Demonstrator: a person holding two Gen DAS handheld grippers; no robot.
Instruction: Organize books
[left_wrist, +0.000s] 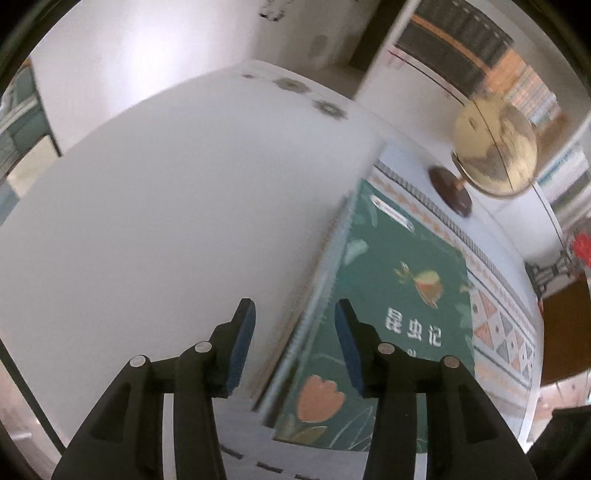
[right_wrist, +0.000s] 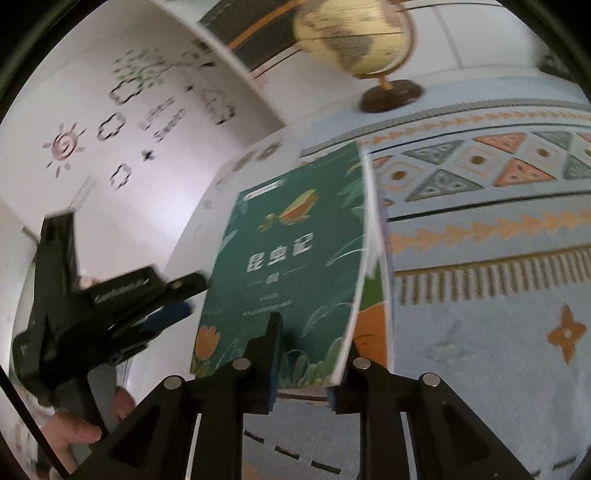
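Observation:
A green book (right_wrist: 295, 251) with a flower cover and white title leans tilted over the patterned mat. Its lower edge sits between the fingers of my right gripper (right_wrist: 306, 354). One finger is in front of the cover and the other behind the page edge, and the pads stand loosely around it. A second book with an orange carrot cover (right_wrist: 371, 325) shows just behind it. In the left wrist view the green book (left_wrist: 399, 295) lies right of my left gripper (left_wrist: 294, 314), which is open and holds nothing. That left gripper (right_wrist: 190, 295) also shows at the left of the right wrist view.
A white panel with doodles (right_wrist: 122, 122) stands left of the books and fills the left wrist view as a white surface (left_wrist: 166, 221). A globe on a dark wooden base (left_wrist: 495, 147) (right_wrist: 354, 37) stands at the back. A hand (right_wrist: 74, 432) holds the left gripper. The light blue mat (right_wrist: 480, 332) spreads to the right.

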